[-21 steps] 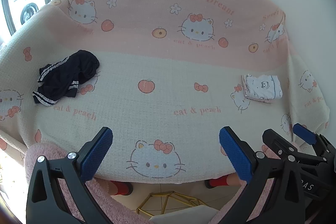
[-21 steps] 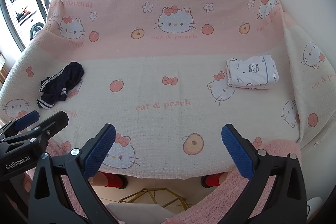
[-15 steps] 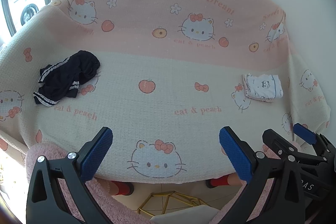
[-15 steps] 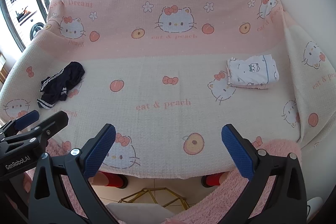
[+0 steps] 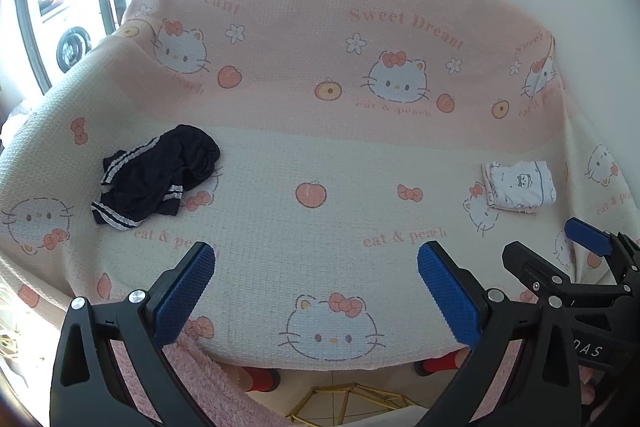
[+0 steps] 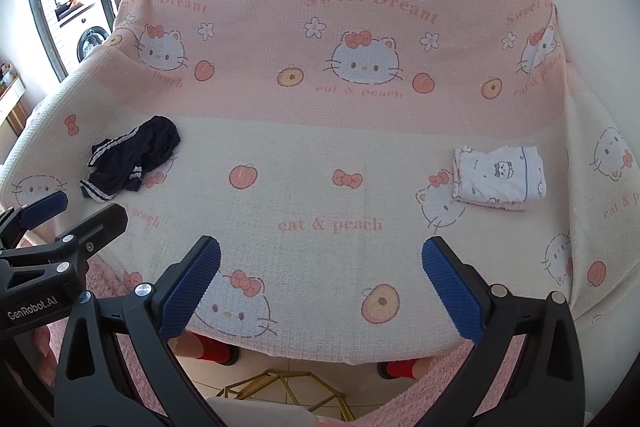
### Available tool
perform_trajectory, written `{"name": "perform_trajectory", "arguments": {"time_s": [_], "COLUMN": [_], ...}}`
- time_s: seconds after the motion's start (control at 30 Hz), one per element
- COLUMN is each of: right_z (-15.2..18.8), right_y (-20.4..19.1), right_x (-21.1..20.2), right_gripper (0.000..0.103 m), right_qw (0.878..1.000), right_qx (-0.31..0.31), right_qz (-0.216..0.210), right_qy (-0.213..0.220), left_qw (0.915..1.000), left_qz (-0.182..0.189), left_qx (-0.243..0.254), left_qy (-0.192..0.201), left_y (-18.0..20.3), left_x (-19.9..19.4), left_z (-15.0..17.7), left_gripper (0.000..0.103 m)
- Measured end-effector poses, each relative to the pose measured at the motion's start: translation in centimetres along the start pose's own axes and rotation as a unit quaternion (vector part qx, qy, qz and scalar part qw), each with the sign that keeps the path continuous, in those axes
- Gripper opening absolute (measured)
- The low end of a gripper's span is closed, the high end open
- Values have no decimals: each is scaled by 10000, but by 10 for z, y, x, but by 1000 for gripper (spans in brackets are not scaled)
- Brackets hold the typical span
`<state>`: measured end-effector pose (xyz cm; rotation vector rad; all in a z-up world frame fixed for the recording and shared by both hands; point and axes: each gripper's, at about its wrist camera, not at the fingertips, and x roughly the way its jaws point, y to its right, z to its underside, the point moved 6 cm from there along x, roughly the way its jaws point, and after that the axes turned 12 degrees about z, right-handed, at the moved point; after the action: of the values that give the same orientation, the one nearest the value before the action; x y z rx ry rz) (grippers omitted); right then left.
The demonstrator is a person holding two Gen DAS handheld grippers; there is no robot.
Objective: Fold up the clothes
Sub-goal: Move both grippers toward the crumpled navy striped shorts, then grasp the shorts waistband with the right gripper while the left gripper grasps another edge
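Observation:
A crumpled dark navy garment with white stripes (image 5: 154,177) (image 6: 130,159) lies on the left of the blanket-covered sofa seat. A folded white printed garment (image 5: 520,185) (image 6: 500,179) rests flat on the right side. My left gripper (image 5: 316,291) hangs open above the seat's front edge, nothing between its blue pads. My right gripper (image 6: 320,283) is open too, empty, at the same front edge. Each gripper appears at the other view's side: the right gripper (image 5: 576,267), the left gripper (image 6: 60,223).
A pink and cream cartoon-cat blanket (image 6: 320,131) covers the sofa seat and backrest. A fluffy pink rug (image 5: 208,379) and a gold wire frame (image 6: 280,387) lie below the front edge. Red sofa feet (image 6: 212,349) show underneath. A window is at the far left.
Both views have shifted very slightly; the garments stay where they were and both grippers remain open.

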<state>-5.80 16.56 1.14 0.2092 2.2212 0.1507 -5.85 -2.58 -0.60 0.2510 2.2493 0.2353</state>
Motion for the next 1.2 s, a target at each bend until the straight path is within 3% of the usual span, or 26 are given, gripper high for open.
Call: {"name": "perform_trajectory", "arguments": {"time_s": [0.17, 0.23, 0.33, 0.43, 0.53, 0.7, 0.83, 1.0, 1.2], "right_z": [-26, -37, -52, -64, -72, -70, -64, -67, -62], "right_y": [-53, -81, -125, -171, -216, -282, -328, -371, -402], "right_x": [8, 10, 16, 29, 54, 112, 151, 194, 251], "right_gripper": [102, 102, 102, 101, 101, 100, 98, 97, 67], "right_qw": [9967, 9930, 9848, 9781, 9726, 9639, 9581, 9572, 9522], "right_qx": [-552, -793, -1059, -1413, -1689, -1924, -1996, -2063, -1891], "right_qz": [-578, -830, -1319, -1490, -1589, -1769, -1875, -1812, -1871], "right_qy": [154, 286, 386, 339, 164, -502, -838, -918, -1500], "left_qw": [9993, 9971, 9961, 9939, 9904, 9807, 9749, 9695, 9648], "left_qz": [141, 445, 105, -266, -438, -606, -403, -280, -394], "left_qx": [-335, -603, -856, -1052, -1290, -1860, -2171, -2366, -2456], "left_qy": [125, 118, 193, 221, 243, 18, -274, -572, -853], "left_y": [-51, -75, -117, -163, -210, -283, -321, -356, -381], "left_x": [-8, -8, -9, -5, 7, 45, 84, 128, 168], "left_z": [-3, -1, 3, 6, 3, 1, 5, 10, 14], "left_gripper": [103, 103, 103, 103, 103, 103, 103, 103, 103]}}
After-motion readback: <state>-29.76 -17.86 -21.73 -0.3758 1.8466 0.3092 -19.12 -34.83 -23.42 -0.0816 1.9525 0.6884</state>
